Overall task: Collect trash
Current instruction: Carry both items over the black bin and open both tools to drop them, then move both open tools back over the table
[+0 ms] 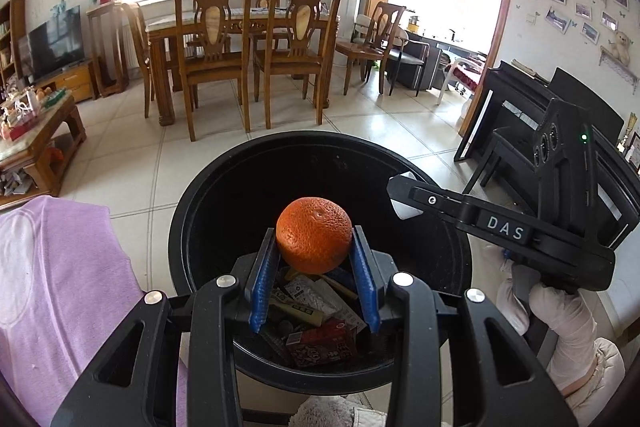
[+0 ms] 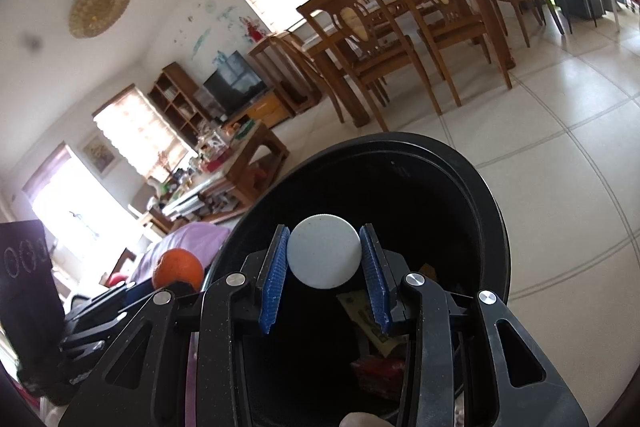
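Note:
An orange (image 1: 314, 235) sits between the blue pads of my left gripper (image 1: 314, 247), which is shut on it above the mouth of a black round trash bin (image 1: 256, 163). Wrappers and a red carton (image 1: 324, 345) lie in the bin's bottom. My right gripper (image 2: 325, 257) is shut on a white round disc (image 2: 325, 251), also over the bin (image 2: 476, 179). From the left wrist view the right gripper (image 1: 404, 201) reaches in from the right with the white piece at its tip. The orange (image 2: 178, 267) shows at the left of the right wrist view.
A purple cloth (image 1: 60, 291) lies left of the bin. A gloved hand (image 1: 560, 323) holds the right tool. Wooden chairs (image 1: 216, 59) and a dining table stand behind on the tiled floor (image 1: 132, 163). A cluttered coffee table (image 1: 36, 131) is at left, a black piano (image 1: 516, 115) at right.

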The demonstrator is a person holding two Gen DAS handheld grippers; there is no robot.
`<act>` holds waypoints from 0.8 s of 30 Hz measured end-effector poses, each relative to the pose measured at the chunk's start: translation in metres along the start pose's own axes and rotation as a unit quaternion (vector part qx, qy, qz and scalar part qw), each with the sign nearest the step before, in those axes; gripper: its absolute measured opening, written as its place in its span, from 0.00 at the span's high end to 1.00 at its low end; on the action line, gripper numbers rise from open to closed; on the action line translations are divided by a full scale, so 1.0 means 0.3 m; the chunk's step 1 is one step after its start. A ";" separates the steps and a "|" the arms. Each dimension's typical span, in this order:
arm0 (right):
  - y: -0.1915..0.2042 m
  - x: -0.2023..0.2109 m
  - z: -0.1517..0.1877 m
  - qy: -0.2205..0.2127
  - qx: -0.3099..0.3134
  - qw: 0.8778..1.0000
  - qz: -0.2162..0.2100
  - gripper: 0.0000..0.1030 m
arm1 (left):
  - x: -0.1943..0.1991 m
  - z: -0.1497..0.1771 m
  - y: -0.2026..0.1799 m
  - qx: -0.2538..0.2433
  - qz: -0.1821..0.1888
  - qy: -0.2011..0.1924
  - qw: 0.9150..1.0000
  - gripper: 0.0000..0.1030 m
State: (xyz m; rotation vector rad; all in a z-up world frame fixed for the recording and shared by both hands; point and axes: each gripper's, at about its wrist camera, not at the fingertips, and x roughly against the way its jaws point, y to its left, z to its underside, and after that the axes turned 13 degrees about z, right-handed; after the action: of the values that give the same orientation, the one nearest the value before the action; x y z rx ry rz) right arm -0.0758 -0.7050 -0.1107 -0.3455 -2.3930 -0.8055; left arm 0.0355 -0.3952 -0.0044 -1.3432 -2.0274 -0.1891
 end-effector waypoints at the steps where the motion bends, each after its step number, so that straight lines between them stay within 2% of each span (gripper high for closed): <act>1: 0.002 -0.002 0.002 0.001 0.001 1.000 0.001 0.64 | -0.001 0.001 0.000 0.000 0.000 0.002 1.000 0.63; 7: 0.023 -0.004 -0.010 0.003 -0.001 1.000 0.002 0.62 | -0.001 -0.014 -0.030 -0.007 0.000 0.004 1.000 0.61; 8: 0.025 -0.002 -0.009 0.002 -0.002 1.000 0.001 0.57 | 0.008 -0.014 -0.039 -0.012 -0.003 0.000 1.000 0.50; 9: 0.028 0.003 -0.006 -0.001 -0.002 1.000 0.003 0.53 | 0.023 -0.015 -0.045 -0.016 -0.009 -0.007 1.000 0.33; 10: 0.031 0.008 -0.004 -0.003 -0.002 1.000 0.004 0.52 | 0.039 -0.015 -0.053 -0.020 -0.014 -0.015 1.000 0.25; 15: 0.052 0.032 0.003 -0.013 -0.004 1.000 0.000 0.52 | 0.099 -0.018 -0.079 -0.032 -0.020 -0.036 0.999 0.25; 18: 0.081 0.052 0.006 -0.022 -0.004 1.000 -0.004 0.46 | 0.141 -0.016 -0.089 -0.035 -0.022 -0.048 0.998 0.25; 21: 0.129 0.071 0.009 -0.030 0.002 1.000 -0.006 0.45 | 0.191 -0.010 -0.090 -0.041 -0.028 -0.058 0.997 0.24; 23: 0.169 0.080 0.010 -0.031 0.009 0.999 -0.010 0.45 | 0.227 0.000 -0.083 -0.044 -0.032 -0.066 0.996 0.22; 24: 0.188 0.082 0.013 -0.032 0.012 0.999 -0.012 0.43 | 0.251 0.007 -0.079 -0.045 -0.036 -0.072 0.996 0.16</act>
State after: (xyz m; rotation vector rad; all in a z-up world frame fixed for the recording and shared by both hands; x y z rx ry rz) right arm -0.0740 -0.6569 -0.0719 -0.3382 -2.4685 -0.7857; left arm -0.0028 -0.3480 0.0459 -1.3745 -2.2116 -0.2239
